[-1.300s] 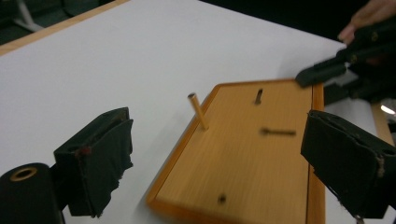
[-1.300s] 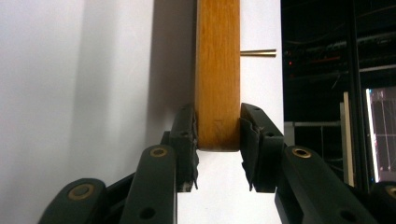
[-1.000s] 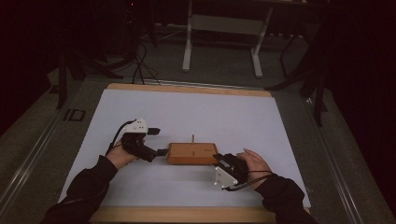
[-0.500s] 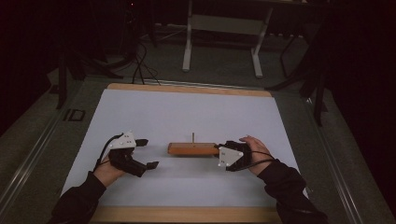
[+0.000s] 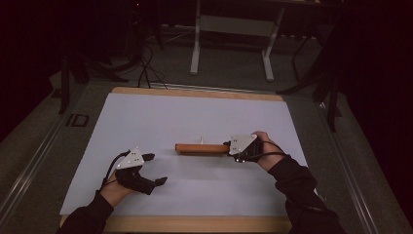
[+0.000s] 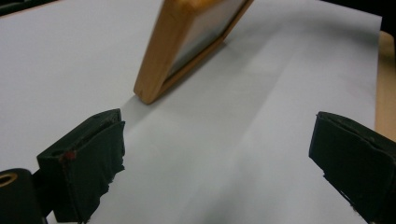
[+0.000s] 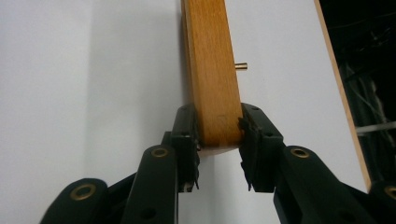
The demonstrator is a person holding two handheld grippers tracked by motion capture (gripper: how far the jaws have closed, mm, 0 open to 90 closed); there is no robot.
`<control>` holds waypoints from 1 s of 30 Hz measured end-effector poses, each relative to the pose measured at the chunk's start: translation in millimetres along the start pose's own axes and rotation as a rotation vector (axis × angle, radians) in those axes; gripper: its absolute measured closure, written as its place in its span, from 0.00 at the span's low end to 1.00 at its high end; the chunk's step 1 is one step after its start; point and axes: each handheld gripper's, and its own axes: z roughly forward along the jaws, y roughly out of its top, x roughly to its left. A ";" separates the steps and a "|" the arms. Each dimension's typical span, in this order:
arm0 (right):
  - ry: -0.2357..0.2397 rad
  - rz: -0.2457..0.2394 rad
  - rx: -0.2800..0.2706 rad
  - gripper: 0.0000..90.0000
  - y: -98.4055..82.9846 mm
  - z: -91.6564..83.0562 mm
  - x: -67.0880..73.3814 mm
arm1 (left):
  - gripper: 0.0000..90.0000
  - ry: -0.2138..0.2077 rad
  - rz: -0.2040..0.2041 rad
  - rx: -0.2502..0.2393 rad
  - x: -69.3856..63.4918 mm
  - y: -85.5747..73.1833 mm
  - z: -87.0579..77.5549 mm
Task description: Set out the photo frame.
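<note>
A white sheet (image 5: 195, 122) is laid over a pale wooden table (image 5: 195, 92). The block (image 5: 202, 148) is coloured honey-brown, with a brass-toned pin (image 7: 241, 66). The left gripper (image 5: 152, 169) and right gripper (image 5: 227, 146) are black with grey plates. Black sleeves (image 5: 297, 190) are worn, and the surroundings are dark

The room lay dim beyond the table (image 5: 146, 112), whose white top was edged in pale wood. A grey floor (image 5: 229, 73) stretched behind it, where a white frame stand (image 5: 197, 44) stood on two legs, with dark cables (image 5: 146, 63) trailing at the left.
</note>
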 end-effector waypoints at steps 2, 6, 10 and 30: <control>0.015 0.018 -0.001 0.77 0.0 0.4 -4.1 | 0.04 0.003 0.002 0.005 -0.5 -1.1 1.6; 0.045 0.048 0.001 0.77 0.2 2.0 -14.8 | 0.04 0.008 -0.011 -0.010 0.9 -2.1 2.7; 0.073 0.095 0.014 0.76 1.3 4.4 -26.9 | 0.04 0.019 -0.023 -0.020 1.9 -4.3 3.2; 0.124 0.279 0.026 0.72 -2.1 21.4 -66.7 | 0.04 0.040 -0.018 -0.028 2.9 -9.4 6.4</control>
